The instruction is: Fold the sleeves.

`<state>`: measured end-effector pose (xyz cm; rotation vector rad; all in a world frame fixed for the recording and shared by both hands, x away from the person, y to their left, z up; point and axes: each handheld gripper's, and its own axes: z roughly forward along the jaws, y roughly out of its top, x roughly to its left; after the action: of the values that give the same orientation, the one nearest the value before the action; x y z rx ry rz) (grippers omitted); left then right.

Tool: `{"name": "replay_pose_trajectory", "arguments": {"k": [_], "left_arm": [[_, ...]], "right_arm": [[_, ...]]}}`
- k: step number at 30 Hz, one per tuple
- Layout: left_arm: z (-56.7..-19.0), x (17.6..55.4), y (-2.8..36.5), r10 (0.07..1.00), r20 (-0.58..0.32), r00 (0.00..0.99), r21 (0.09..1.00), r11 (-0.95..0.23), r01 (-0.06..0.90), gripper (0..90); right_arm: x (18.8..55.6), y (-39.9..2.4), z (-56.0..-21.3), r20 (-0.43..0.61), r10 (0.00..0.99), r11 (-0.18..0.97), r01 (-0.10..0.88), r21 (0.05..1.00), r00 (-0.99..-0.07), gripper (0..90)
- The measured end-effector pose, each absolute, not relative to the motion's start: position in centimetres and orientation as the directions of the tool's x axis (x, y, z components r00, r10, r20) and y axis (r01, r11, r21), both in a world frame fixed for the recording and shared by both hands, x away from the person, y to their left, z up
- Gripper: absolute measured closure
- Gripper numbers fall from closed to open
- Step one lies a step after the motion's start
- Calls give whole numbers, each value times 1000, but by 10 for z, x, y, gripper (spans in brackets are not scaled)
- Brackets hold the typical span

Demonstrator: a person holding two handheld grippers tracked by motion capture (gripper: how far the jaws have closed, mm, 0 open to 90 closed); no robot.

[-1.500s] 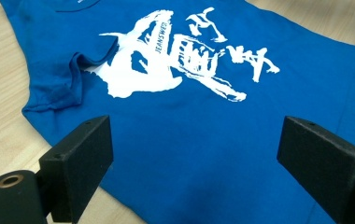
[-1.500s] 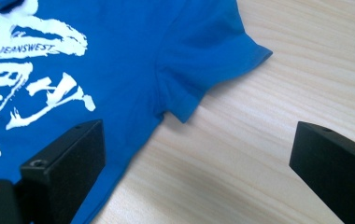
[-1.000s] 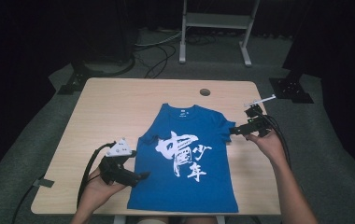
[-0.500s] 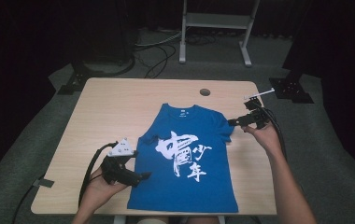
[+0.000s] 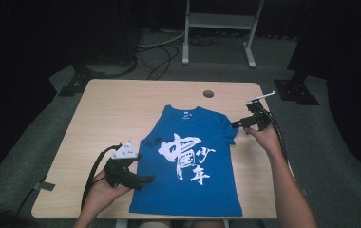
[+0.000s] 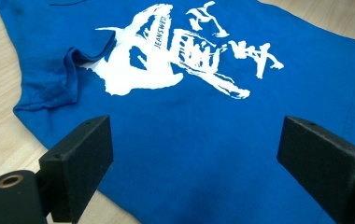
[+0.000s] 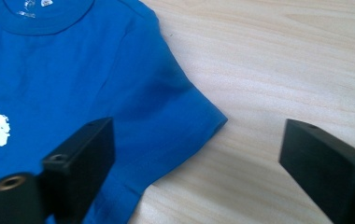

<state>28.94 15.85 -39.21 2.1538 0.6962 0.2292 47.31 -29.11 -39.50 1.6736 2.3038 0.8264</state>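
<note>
A blue T-shirt [image 5: 190, 161] with a white print lies flat on the wooden table [image 5: 112, 118], collar toward the far side. Its left sleeve [image 6: 68, 70] is folded in onto the chest. My left gripper [image 5: 145, 180] rests at the shirt's lower left edge. Its jaws stand wide apart over the blue cloth [image 6: 194, 140], gripping nothing. My right gripper [image 5: 238, 124] points at the tip of the right sleeve [image 7: 185, 116]. Its jaws have just been closing a little but are still open [image 7: 196, 140]. The sleeve's hem lies between and below them, not pinched.
A round cable hole [image 5: 208, 93] sits in the table's far edge. Behind the table stand a metal frame [image 5: 216, 28], floor cables [image 5: 159, 52] and black stand bases at left [image 5: 74, 83] and right [image 5: 295, 90]. Bare wood lies left of the shirt.
My right gripper has moved a little toward the far side of the table and lower, staying beside the right sleeve. The left gripper and the shirt have not moved.
</note>
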Motion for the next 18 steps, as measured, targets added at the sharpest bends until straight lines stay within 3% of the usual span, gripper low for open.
{"name": "replay_pose_trajectory", "arguments": {"k": [16, 18], "left_arm": [[-393, 291, 156, 548, -75, 833, 769, -500, 399, 100], [-393, 291, 156, 549, -73, 833, 770, -500, 397, 100]], "right_arm": [[486, -283, -402, 165, 923, 232, 844, 483, -348, 155], [489, -282, -402, 152, 926, 236, 845, 480, -346, 201]]}}
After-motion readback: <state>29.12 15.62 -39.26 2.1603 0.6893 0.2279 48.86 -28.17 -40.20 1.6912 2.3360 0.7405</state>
